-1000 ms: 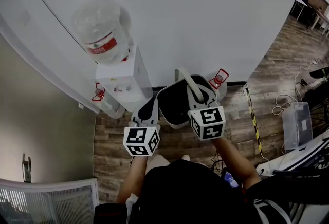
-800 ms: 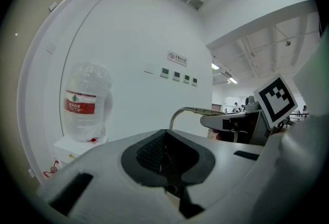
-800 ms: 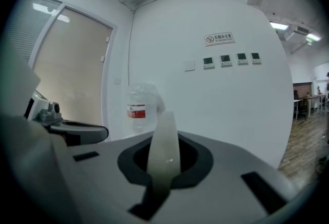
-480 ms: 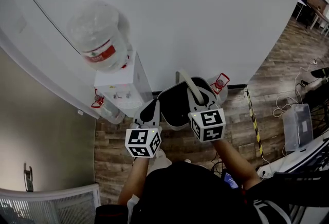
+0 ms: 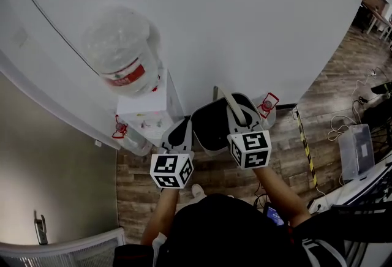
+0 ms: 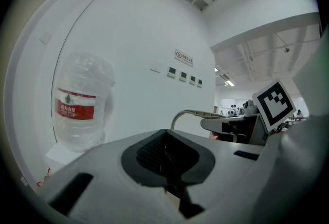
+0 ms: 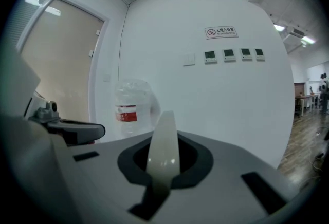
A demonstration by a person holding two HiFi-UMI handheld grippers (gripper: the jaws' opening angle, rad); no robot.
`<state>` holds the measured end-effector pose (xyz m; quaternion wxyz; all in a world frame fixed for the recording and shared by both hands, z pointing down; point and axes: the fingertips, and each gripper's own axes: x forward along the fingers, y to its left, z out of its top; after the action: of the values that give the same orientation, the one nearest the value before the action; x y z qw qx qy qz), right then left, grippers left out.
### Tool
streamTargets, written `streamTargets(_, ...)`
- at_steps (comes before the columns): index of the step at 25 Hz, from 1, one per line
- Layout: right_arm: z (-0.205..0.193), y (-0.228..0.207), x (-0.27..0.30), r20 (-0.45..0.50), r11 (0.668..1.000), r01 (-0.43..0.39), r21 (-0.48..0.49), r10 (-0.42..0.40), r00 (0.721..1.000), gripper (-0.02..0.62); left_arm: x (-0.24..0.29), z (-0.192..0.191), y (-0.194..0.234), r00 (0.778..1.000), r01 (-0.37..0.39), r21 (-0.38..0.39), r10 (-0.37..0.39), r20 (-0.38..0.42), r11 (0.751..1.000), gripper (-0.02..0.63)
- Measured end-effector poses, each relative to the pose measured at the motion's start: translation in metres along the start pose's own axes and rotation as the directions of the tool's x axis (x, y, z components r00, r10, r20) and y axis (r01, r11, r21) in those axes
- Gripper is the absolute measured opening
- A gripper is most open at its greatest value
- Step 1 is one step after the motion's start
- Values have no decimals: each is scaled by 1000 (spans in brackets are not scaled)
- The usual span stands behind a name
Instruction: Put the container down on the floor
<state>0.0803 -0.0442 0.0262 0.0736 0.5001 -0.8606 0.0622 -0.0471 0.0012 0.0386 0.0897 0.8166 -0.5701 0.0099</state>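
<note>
one container (image 5: 211, 130) hangs above the wood floor (image 5: 285, 137) beside one water dispenser (image 5: 150, 116). of your two grippers, the right gripper (image 5: 237, 116) is clamped on its pale handle (image 7: 163, 135); the left gripper (image 6: 167, 159) is closed, empty. you can't see the container's underside.

The left forearm (image 5: 160, 218) and right forearm (image 5: 277, 189) reach out from the torso toward 12 o'clock in the head view. The left gripper (image 5: 180, 130) sits at 8 o'clock of the right gripper (image 5: 237, 111), both pointing nearly level. The left gripper's jaws are pressed together, empty. The right gripper's jaws clamp a pale handle (image 7: 162, 152).
</note>
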Motion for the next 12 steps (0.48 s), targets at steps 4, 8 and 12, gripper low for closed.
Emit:
streamTargets(4, 2, 11, 18, 1, 1000, 24, 4, -24, 1000, 31, 2, 3, 26, 1000, 10, -5, -10, 8, 1000, 15)
streamTargets(8, 2, 20, 31, -7, 999, 44, 2, -44, 999, 31, 6, 11, 45, 999, 29, 4, -29, 33, 1000, 15)
streamTargets(12, 4, 27, 44, -16, 997, 71, 1, -71, 997, 31, 11, 10, 58, 997, 76, 12, -76, 12, 997, 15)
